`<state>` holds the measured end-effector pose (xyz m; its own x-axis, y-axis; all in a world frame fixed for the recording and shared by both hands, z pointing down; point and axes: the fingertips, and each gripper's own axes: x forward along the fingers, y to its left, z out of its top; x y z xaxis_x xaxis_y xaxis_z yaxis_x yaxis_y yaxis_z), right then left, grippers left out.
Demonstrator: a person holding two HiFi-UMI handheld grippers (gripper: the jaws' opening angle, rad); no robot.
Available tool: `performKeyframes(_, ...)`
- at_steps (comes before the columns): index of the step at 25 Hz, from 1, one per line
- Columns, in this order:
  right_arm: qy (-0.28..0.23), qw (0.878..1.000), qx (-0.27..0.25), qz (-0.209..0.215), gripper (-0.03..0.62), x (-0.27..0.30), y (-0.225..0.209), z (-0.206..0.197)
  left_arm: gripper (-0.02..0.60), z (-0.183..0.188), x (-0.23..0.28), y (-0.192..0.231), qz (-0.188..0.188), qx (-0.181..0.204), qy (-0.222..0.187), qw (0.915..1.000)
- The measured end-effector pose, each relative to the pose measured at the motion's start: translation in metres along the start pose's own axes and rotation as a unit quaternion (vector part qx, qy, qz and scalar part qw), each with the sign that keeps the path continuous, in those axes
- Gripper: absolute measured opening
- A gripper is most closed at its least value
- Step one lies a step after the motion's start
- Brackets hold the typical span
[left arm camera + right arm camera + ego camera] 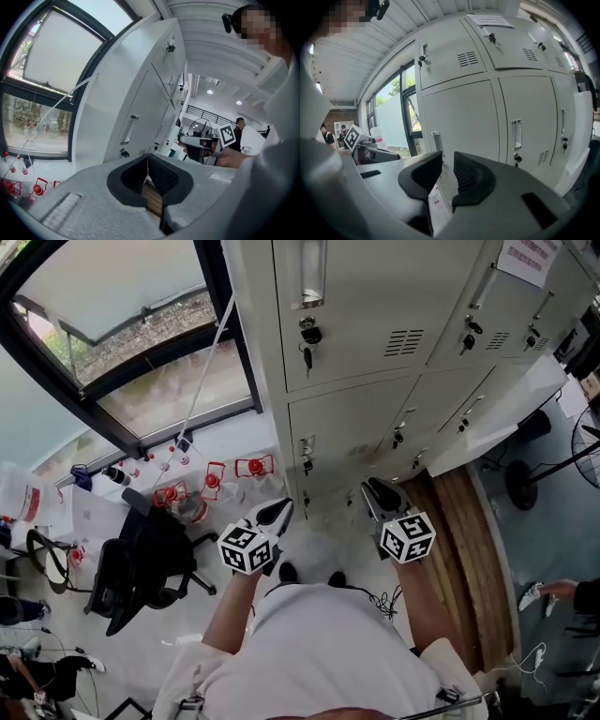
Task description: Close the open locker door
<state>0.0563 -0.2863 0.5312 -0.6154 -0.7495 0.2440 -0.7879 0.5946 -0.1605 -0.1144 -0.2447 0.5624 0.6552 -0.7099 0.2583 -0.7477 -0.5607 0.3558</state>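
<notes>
A bank of pale grey lockers (375, 343) stands in front of me. At its right one locker door (497, 413) hangs open and juts out from the row; its edge shows at the far right of the right gripper view (582, 140). My left gripper (278, 513) is held low before the leftmost lockers, its jaws shut with nothing between them (148, 162). My right gripper (382, 495) is level with it, to the right, facing closed locker doors (464, 117), well short of the open door. Its jaws stand a narrow gap apart (447, 164), empty.
A black office chair (141, 563) and red-framed items (211, 479) sit on the floor at the left by the window (141, 343). A wooden strip (464, 540) runs along the lockers' foot. A fan (581, 456) and another person's hand (562, 589) are at the right.
</notes>
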Motion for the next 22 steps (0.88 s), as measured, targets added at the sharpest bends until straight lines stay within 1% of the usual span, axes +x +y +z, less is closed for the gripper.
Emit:
performKeyframes(5,-0.002,1.000,0.005,-0.013,0.052,-0.013,-0.007,-0.007,0.015,0.003,0.005,-0.005,-0.004,0.007,-0.001,1.0000)
performKeyframes(13,0.000,1.000,-0.012,-0.019,0.006,-0.017,-0.008,-0.013,0.015,0.007,0.014,-0.011,-0.011,0.011,-0.004,0.9999)
performKeyframes(16,-0.006,0.999,-0.018,-0.026,0.003,-0.019,-0.012,-0.011,0.015,0.006,0.016,-0.013,-0.013,0.011,-0.002,0.9999)
performKeyframes(22,-0.013,1.000,-0.012,-0.025,0.003,-0.021,-0.015,-0.010,0.015,0.007,0.019,-0.015,-0.013,0.015,0.000,0.9998)
